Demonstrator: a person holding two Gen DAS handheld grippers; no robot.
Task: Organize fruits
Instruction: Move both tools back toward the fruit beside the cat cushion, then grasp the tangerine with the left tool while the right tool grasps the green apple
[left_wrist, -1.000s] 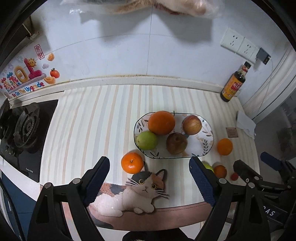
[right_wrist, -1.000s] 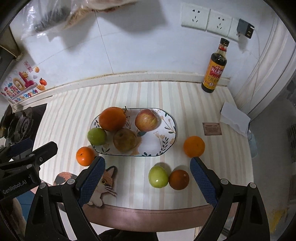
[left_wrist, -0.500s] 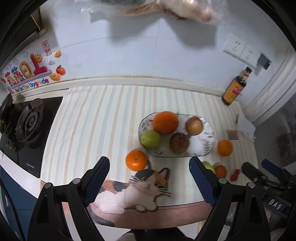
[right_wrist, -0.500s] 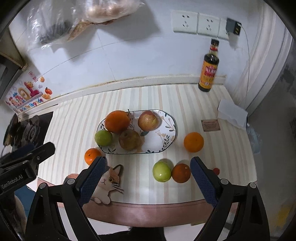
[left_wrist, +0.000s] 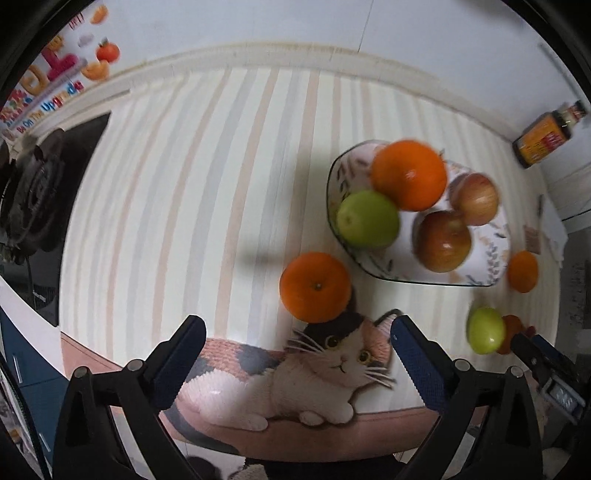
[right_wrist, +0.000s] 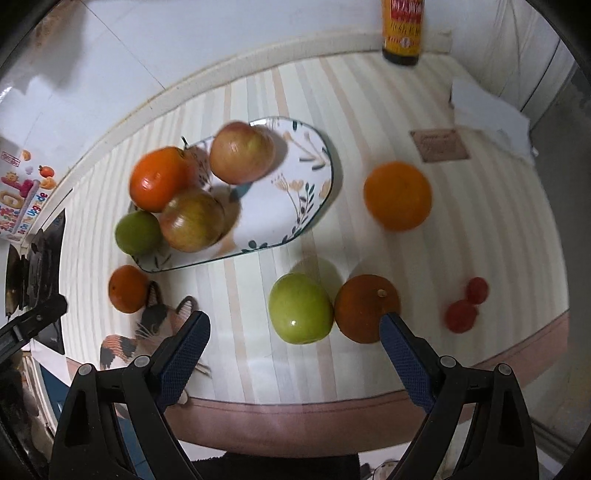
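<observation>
Both claws lower than before, left claw (left_wrist: 295, 350) opening wide, empty, right claw (right_wrist: 295, 339) wide, empty

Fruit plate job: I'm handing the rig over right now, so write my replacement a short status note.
Left gripper: jaws opening, empty, above the small orange by the cat picture.
Right gripper: open, empty, above the green apple and dark orange.
Plate: four fruits already in.
Left: those three, the far orange and two small red fruits.
</observation>
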